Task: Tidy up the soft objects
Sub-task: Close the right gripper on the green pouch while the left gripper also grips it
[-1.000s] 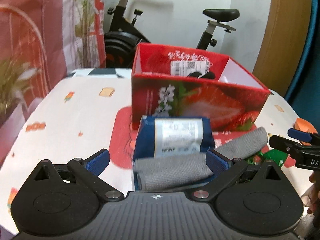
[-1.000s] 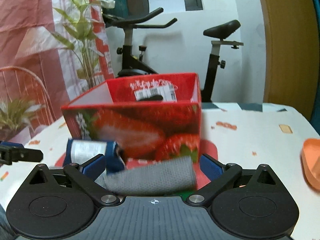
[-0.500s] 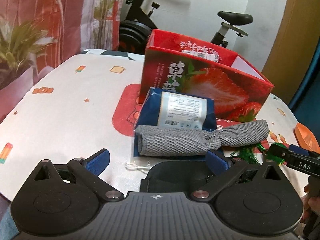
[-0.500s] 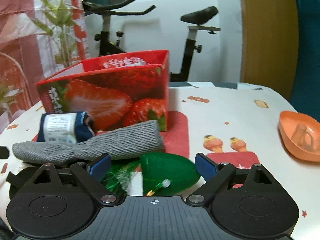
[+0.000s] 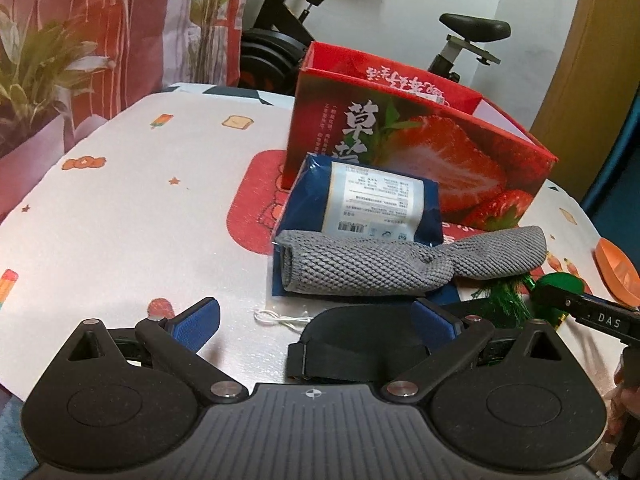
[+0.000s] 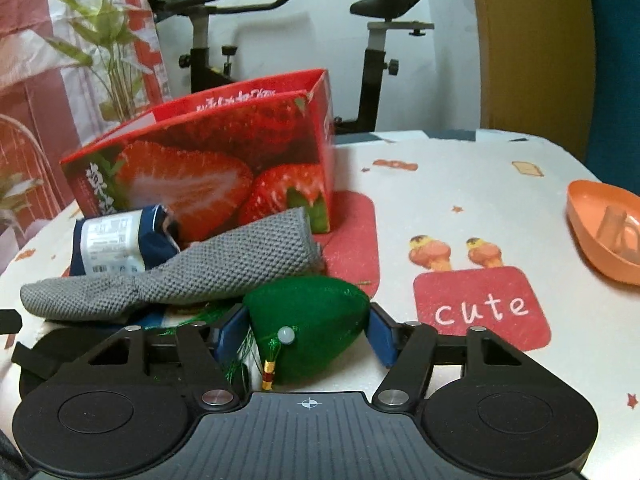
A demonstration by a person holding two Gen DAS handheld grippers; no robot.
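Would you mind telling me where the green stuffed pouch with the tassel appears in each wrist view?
Left wrist view: the green pouch peeks out at the far right, below the right end of the grey cloth, mostly hidden behind the right gripper's finger.
Right wrist view: it sits low at centre, between the closing jaws of the right gripper.
Shared landmark: the strawberry box, behind the cloth in both.
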